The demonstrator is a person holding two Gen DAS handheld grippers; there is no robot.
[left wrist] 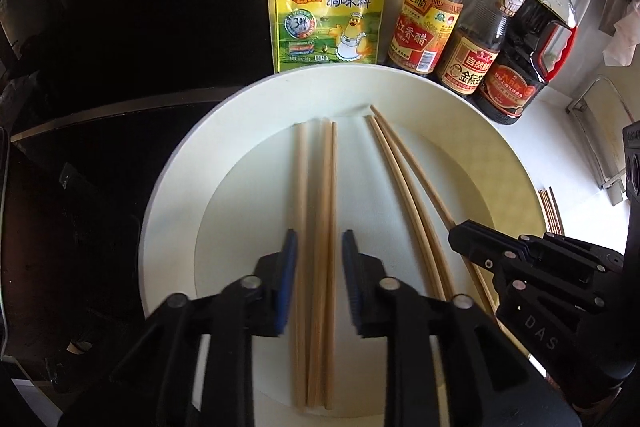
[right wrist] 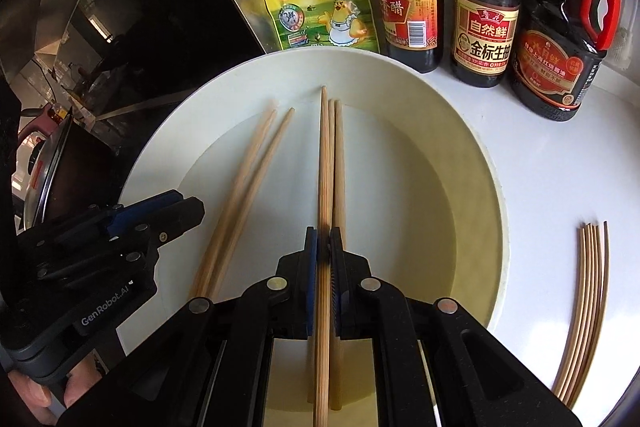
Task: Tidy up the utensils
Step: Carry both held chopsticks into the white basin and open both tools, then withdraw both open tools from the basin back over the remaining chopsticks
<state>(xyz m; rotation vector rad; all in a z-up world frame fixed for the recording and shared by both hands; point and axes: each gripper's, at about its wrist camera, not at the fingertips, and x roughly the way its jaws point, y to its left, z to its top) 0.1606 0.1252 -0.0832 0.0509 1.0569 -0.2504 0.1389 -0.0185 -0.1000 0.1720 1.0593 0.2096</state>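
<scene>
A large white plate [left wrist: 168, 211] holds several wooden chopsticks. In the left wrist view, my left gripper [left wrist: 319, 239] is open, its blue-padded jaws on either side of three chopsticks [left wrist: 320, 203] lying on the plate. Two more chopsticks [left wrist: 404, 183] lie to the right, running toward my right gripper [left wrist: 460, 233]. In the right wrist view, my right gripper [right wrist: 323, 233] is shut on one chopstick [right wrist: 324, 163], with two others [right wrist: 338, 163] right beside it on the plate [right wrist: 472, 163]. My left gripper [right wrist: 188, 205] shows at left beside a pair of chopsticks [right wrist: 248, 183].
A yellow seasoning pouch [left wrist: 328, 11] and three sauce bottles [left wrist: 432, 7] [left wrist: 480, 39] [left wrist: 532, 55] stand behind the plate. A black stove surface [left wrist: 120, 27] lies to the left. A bundle of chopsticks [right wrist: 588, 307] rests on the white counter to the right of the plate.
</scene>
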